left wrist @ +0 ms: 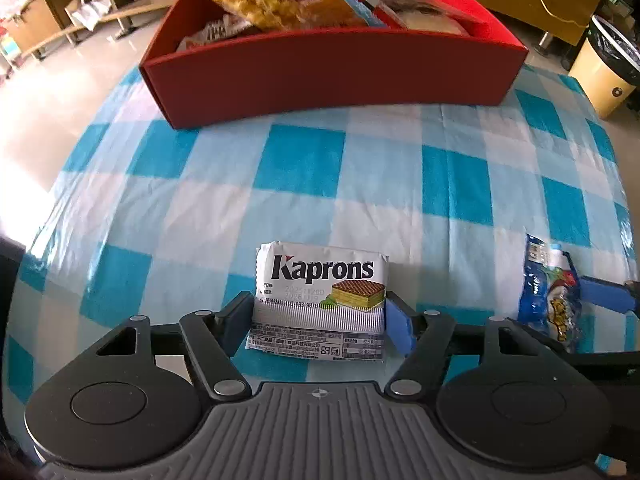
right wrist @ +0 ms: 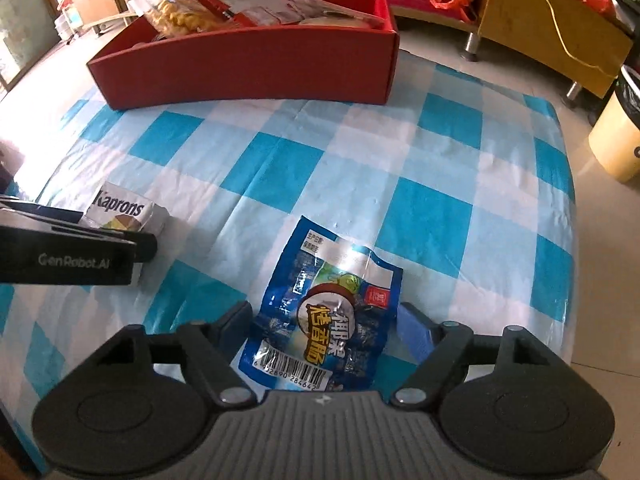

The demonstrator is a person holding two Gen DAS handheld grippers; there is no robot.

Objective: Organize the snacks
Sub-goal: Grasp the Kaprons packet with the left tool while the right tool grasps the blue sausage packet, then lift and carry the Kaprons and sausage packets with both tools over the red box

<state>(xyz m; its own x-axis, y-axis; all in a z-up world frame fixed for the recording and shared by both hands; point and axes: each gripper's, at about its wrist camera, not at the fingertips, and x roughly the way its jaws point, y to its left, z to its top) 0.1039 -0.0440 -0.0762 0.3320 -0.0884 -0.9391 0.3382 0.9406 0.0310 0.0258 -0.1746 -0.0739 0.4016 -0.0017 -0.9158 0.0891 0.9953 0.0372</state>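
Left gripper [left wrist: 318,316] points steeply down at the checked cloth with its two fingers pressed against the sides of one white Kaprons wafer packet [left wrist: 320,300], which lies flat on the cloth directly between them, printed face up. Right gripper [right wrist: 326,330] straddles one blue crinkled snack pouch [right wrist: 326,312], barcode end nearest the camera; its dark finger [right wrist: 236,322] sits right at one edge of the pouch, while the blue-padded finger [right wrist: 416,334] stands just clear of the other edge, so these jaws are apart and not yet pinching the wrapper. Seen from the right wrist, the wafer packet [right wrist: 124,214] lies off to the left with the other tool's black body over its near part; seen from the left wrist, the pouch [left wrist: 550,286] lies off to the right with one blue finger pad [left wrist: 606,292] beside it. Ahead of both tools, well beyond the two loose snacks, stands one red cardboard box [left wrist: 332,76] at the far edge of the blue-and-white checked tablecloth [left wrist: 300,168]. Inside it lean several packets: a clear bag of yellow puffed pieces [left wrist: 248,0], an orange packet [left wrist: 332,10], and others I cannot count reliably. Past the table to the right stands one cream waste bin with a black liner [left wrist: 608,68], and wooden furniture lines the back of the room.
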